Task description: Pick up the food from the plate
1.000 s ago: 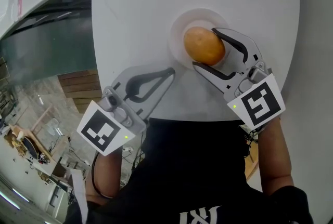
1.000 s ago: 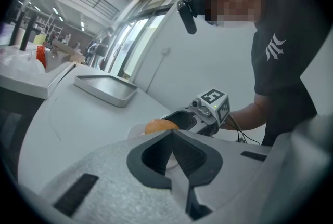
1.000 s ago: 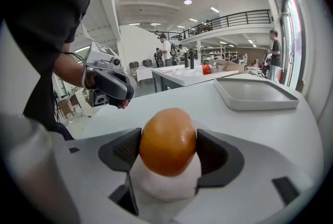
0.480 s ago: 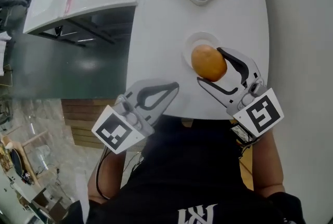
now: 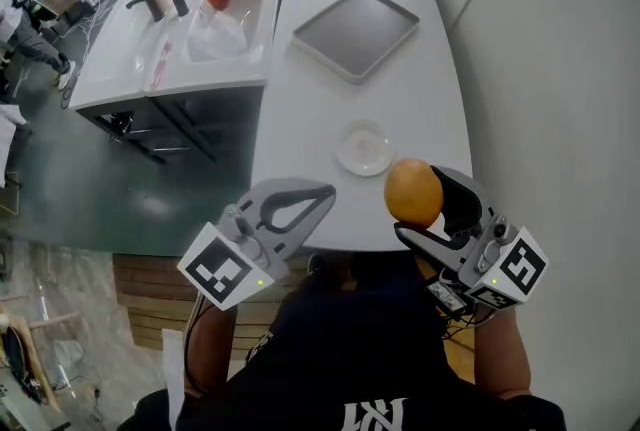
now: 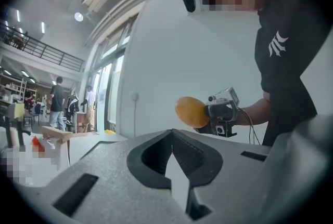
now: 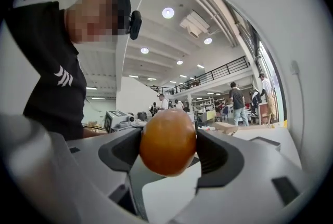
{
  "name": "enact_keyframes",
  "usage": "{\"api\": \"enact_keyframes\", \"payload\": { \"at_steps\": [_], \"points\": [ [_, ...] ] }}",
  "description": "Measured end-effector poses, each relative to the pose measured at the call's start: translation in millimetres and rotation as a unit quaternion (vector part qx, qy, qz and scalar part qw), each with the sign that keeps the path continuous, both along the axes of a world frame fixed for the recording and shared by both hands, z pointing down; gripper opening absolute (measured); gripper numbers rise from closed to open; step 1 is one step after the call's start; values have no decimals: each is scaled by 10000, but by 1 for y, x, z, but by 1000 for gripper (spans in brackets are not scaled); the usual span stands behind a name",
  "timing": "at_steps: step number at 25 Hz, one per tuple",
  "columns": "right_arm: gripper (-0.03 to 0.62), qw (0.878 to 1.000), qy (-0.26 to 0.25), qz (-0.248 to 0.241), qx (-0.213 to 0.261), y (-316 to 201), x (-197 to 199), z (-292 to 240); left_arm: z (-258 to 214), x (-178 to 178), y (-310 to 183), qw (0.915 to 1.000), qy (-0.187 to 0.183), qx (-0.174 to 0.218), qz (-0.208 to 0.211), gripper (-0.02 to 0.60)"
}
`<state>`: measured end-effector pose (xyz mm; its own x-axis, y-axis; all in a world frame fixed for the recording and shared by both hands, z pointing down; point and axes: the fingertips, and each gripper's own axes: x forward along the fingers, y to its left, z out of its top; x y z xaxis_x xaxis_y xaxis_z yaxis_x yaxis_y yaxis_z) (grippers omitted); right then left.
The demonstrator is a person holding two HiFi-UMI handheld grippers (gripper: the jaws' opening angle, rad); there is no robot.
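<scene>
Table (image 5: pixel 300 134), long and white, filled the middle of the head view, with a white counter (image 5: pixel 120 69) just beside it on the left carrying dark bottles and a clear bag. A grey square tray (image 5: pixel 356 32) lay on the table's far half. Nearer the person, the left gripper (image 5: pixel 325 191) was over the table's near edge with its jaws pressed together and nothing between them, as its own view (image 6: pixel 171 137) showed. The right gripper (image 5: pixel 418 203) was near the table's near right corner, its jaws spread wide and clamped on either side of the food. A small round white plate (image 5: pixel 346 155) sat between tray and grippers. The food (image 5: pixel 413 193), a round orange-brown piece, was in the right gripper's grasp (image 7: pixel 167 141), apart from the plate and on the person's side of it.
</scene>
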<state>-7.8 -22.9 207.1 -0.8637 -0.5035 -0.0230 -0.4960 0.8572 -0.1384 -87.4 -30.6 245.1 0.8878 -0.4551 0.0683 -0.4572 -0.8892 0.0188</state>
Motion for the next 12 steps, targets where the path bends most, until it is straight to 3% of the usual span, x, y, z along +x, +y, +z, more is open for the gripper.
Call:
{"api": "enact_keyframes", "payload": {
  "at_steps": [7,9,12],
  "points": [
    [330,9990,-169,-104,404,39,15,-24,-42,22,32,9981,-154,367,461,5],
    [330,9986,-389,-107,343,42,23,-28,-47,31,45,9971,-256,411,592,5],
    [330,9961,-851,-184,132,42,38,-33,-48,47,58,9973,-86,278,668,5]
  ]
}}
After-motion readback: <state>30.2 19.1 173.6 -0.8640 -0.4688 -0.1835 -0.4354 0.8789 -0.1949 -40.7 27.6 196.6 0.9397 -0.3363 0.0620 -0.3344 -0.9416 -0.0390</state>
